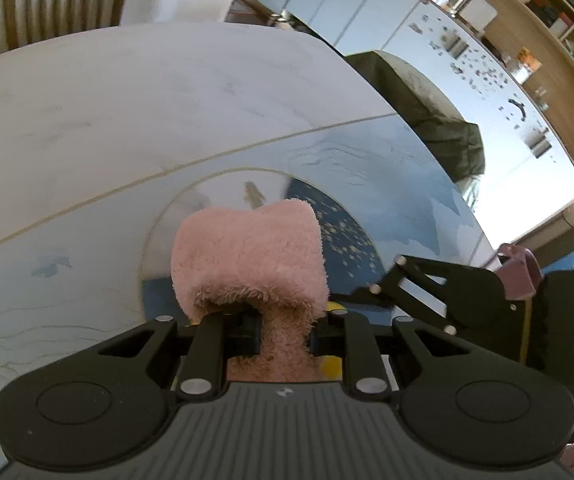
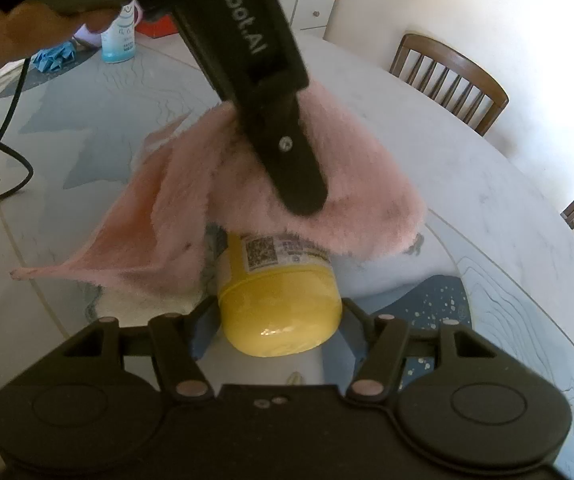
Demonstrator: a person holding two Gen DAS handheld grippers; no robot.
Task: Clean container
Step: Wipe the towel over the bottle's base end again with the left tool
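- Jaws first: the right gripper [image 2: 281,316] has its fingers pressed against either side of the yellow container [image 2: 279,304], pinching it near the closed end; the left gripper [image 1: 283,330] is clamped on a bunched fold of the pink cloth [image 1: 247,248].
- White round table [image 2: 467,168]: the widest thing in both views, with a blue-grey wave pattern and a thin inlaid ring. It lies below the work, probably so a dropped item lands safely.
- Pink cloth: the fluffy towel drapes over the container's far end in the right wrist view, one corner trailing left toward the tabletop. Gripping it at a fold leaves a broad soft face to rub with.
- Yellow container: it lies tipped sideways between the right fingers, its printed label and code square facing up. Held that way, its wall is presented to the cloth.
- Wooden chair [image 2: 451,76]: stands beyond the table's far edge, clear of the work.
- Black cable [image 2: 3,128]: trails at the left, well apart from the container.
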